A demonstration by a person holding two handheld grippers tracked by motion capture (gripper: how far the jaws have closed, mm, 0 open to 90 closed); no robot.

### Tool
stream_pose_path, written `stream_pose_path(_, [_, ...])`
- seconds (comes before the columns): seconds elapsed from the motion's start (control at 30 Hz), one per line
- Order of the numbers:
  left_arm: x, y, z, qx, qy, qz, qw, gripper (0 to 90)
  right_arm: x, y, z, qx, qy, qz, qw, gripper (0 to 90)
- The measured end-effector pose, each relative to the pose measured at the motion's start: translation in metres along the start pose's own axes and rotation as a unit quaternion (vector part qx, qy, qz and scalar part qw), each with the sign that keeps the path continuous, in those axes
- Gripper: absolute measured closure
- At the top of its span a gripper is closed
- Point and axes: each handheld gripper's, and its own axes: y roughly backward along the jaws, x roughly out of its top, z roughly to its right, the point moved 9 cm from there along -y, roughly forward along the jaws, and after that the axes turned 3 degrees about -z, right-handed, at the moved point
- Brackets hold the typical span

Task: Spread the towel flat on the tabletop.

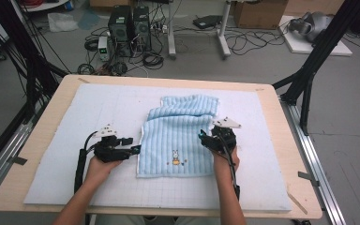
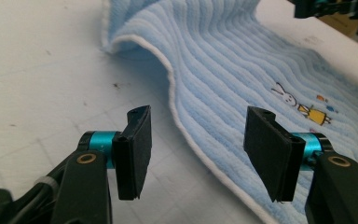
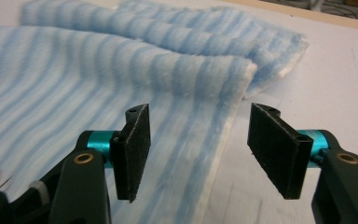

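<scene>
A light blue striped towel (image 1: 178, 136) with a small rabbit picture lies folded on the white mat (image 1: 75, 122), its far part bunched. My left gripper (image 1: 132, 146) sits at the towel's left edge, jaws open; in the left gripper view the white hem (image 2: 186, 126) runs between the pads (image 2: 137, 149) untouched. My right gripper (image 1: 205, 136) is at the towel's right edge, jaws open. In the right gripper view the towel's edge (image 3: 223, 135) lies below and between the pads (image 3: 275, 147), with none of the cloth pinched.
The mat covers a wooden table (image 1: 281, 140). Black frame posts (image 1: 318, 51) stand at both sides. Computers (image 1: 129, 26), cables and boxes sit on the floor beyond the table's far edge.
</scene>
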Motion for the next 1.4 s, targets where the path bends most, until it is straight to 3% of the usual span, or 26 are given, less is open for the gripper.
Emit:
stream_pose_path(0.1, [-0.003,-0.003,0.006,0.000,-0.011,-0.017,0.9998,42.7,-0.012,0.014,-0.006,0.020,0.014,-0.002,0.9997,35.3])
stream_pose_path(0.17, [-0.005,-0.005,0.009,-0.001,-0.013,-0.023,0.9996,43.3,-0.026,0.022,-0.009,0.026,0.041,-0.014,0.9987,35.8])
stream_pose_path(0.27, [-0.007,-0.008,0.010,0.001,-0.017,-0.036,0.9992,45.4,-0.045,0.030,-0.014,0.037,0.054,-0.025,0.9975,37.6])
stream_pose_path(0.37, [-0.009,-0.012,0.014,0.001,-0.032,-0.056,0.9979,50.9,-0.058,0.035,-0.017,0.045,0.051,-0.033,0.9972,40.5])
stream_pose_path(0.43, [-0.011,-0.015,0.016,0.012,-0.049,-0.068,0.9964,52.7,-0.063,0.036,-0.017,0.045,0.055,-0.040,0.9967,41.1])
stream_pose_path(0.5, [-0.012,-0.015,0.017,0.014,-0.058,-0.073,0.9955,61.1,-0.066,0.038,-0.020,0.052,0.049,-0.048,0.9963,42.8])
stream_pose_path(0.57, [-0.012,-0.016,0.017,0.021,-0.062,-0.074,0.9951,76.3,-0.068,0.038,-0.023,0.057,0.055,-0.055,0.9953,46.6])
stream_pose_path(0.6, [-0.013,-0.016,0.019,0.014,-0.070,-0.078,0.9944,83.1,-0.069,0.038,-0.024,0.056,0.061,-0.059,0.9948,49.6])
stream_pose_path(0.63, [-0.013,-0.016,0.020,0.016,-0.075,-0.080,0.9938,86.8,-0.071,0.037,-0.025,0.056,0.070,-0.069,0.9936,55.3])
stream_pose_path(0.77, [-0.017,-0.011,0.022,0.001,-0.062,-0.083,0.9946,87.8,-0.075,0.041,-0.030,0.081,0.058,-0.076,0.9921,80.5])
stream_pose_path(0.83, [-0.021,-0.006,0.025,-0.008,-0.055,-0.081,0.9951,87.8,-0.078,0.046,-0.034,0.078,0.074,-0.077,0.9912,83.8])
stream_pose_path(0.93, [-0.027,0.002,0.029,-0.016,-0.062,-0.083,0.9945,87.8,-0.084,0.055,-0.039,0.080,0.086,-0.079,0.9899,83.9])
stream_pose_path(1.13, [-0.041,0.018,0.042,-0.039,-0.062,-0.086,0.9936,87.6,-0.099,0.077,-0.044,0.081,0.086,-0.074,0.9902,84.0])
stream_pose_path(1.27, [-0.048,0.025,0.048,-0.042,-0.076,-0.087,0.9924,87.6,-0.111,0.093,-0.048,0.089,0.078,-0.062,0.9911,85.9])
stream_pose_path(1.4, [-0.047,0.025,0.047,-0.040,-0.062,-0.081,0.9940,86.9,-0.107,0.099,-0.046,0.092,0.065,-0.034,0.9931,73.8])
